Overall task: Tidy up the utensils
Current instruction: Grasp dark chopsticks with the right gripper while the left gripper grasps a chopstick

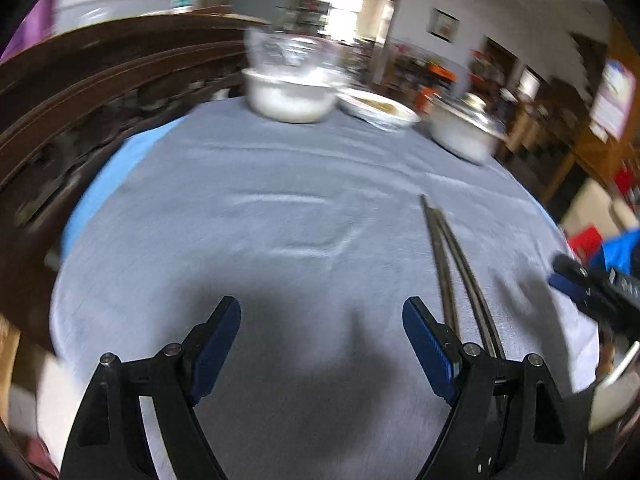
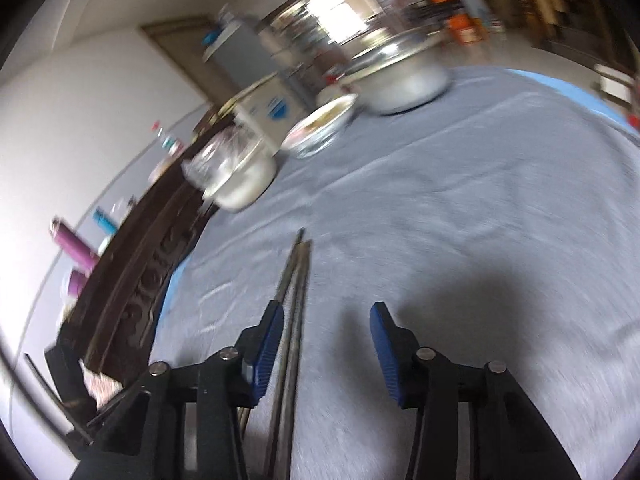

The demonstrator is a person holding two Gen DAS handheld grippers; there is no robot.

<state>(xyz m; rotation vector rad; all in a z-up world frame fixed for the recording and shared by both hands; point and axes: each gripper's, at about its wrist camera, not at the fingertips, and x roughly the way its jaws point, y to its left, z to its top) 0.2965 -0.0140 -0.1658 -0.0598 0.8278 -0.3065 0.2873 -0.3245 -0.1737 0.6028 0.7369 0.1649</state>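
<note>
Pair of long, thin, dark metal-looking chopsticks [image 1: 452, 264] lies flat on the grey wrinkled tablecloth [image 1: 280, 184], sticks side by side, tips nearly touching, pointing away from both sets of fingers. Left gripper [image 1: 322, 322] fingers spread wide, nothing between them; chopsticks run just outside its right blue-padded finger [image 1: 424, 344]. Right gripper [image 2: 326, 328] also spread and empty; in its own view the pair passes just inside the left blue pad [image 2: 268, 340], close to it, contact not clear. Judged light, stiff, slim and probably slick, apt to roll or scissor apart under a pinch. Best hold looks to be across both sticks together, toward the thicker near ends, pads square to the shafts. White bowls [image 1: 290, 98] and a lidded white pot [image 1: 464, 128] sit well beyond the fingertips. Both views motion-blurred
</note>
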